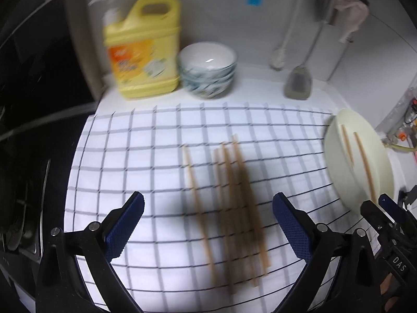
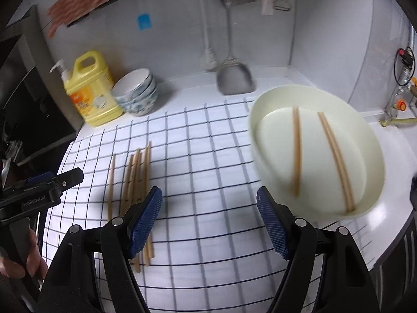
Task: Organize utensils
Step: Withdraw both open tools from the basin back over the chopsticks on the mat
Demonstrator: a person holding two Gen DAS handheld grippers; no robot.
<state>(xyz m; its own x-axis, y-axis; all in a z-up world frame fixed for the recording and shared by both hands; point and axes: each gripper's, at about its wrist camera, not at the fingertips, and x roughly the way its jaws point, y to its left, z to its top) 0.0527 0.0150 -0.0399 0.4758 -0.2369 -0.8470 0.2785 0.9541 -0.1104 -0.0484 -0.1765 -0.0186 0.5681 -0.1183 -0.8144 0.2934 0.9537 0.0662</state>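
Checked cloth [image 1: 156, 140] covering white counter. We are hovering left gripper [image 1: 208, 230], jaws spread and empty, over loose chopsticks [image 1: 229, 203], long axis running 12-to-6, dead ahead. Right gripper [image 2: 209, 221], also spread and empty, sitting farther; cream tray [image 2: 370, 140] lying at its 1 o'clock, already holding chopsticks.

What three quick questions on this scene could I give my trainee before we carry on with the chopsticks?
1. True or false: the left gripper is shut on a chopstick.
2. Where do the loose chopsticks lie? A) in the stacked bowls B) on the checked cloth C) beside the yellow detergent jug
3. Fill in: the cream basin holds ___ separate chopstick groups.

Key: 1 false, both the left and the right gripper are open and empty; 2 B; 3 two.
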